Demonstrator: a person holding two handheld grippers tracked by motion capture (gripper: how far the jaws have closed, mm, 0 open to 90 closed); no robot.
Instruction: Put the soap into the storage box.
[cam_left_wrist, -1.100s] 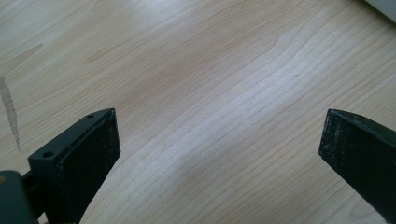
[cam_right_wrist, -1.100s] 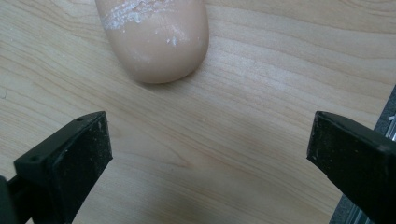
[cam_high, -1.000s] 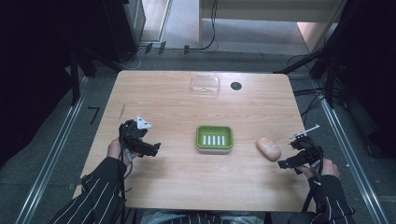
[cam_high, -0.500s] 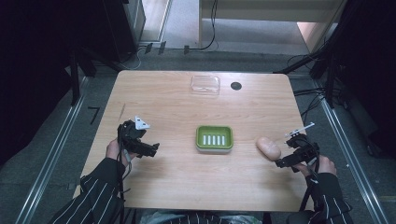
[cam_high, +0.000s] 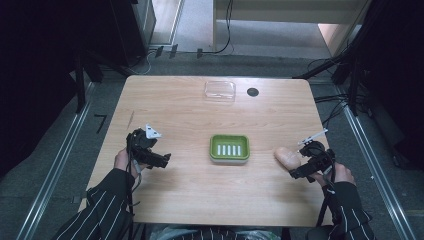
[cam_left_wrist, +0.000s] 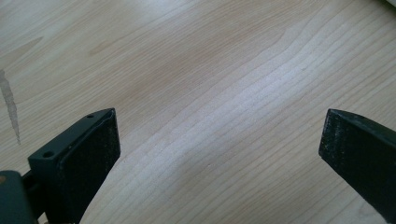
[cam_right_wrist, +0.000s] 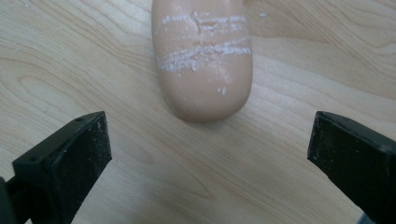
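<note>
A peach-coloured oval soap bar (cam_high: 287, 156) lies on the wooden table (cam_high: 200, 115), right of a green soap dish (cam_high: 229, 148) with white ribs. My right gripper (cam_high: 296, 173) is open just beside the soap; in the right gripper view the soap (cam_right_wrist: 203, 56), scratched with white marks, lies ahead between the wide-apart jaws, untouched (cam_right_wrist: 210, 158). My left gripper (cam_high: 164, 161) hovers open over bare wood at the table's left, well away from the dish. The left gripper view has plain tabletop (cam_left_wrist: 210, 93) between its jaws.
A clear plastic lid or box (cam_high: 219, 90) sits near the far edge, with a black round hole (cam_high: 253, 92) to its right. Dark stands and cables surround the table. Striped sleeves (cam_high: 105, 200) enter from the near edge.
The right gripper has edged slightly closer to the soap. The left gripper has barely moved.
</note>
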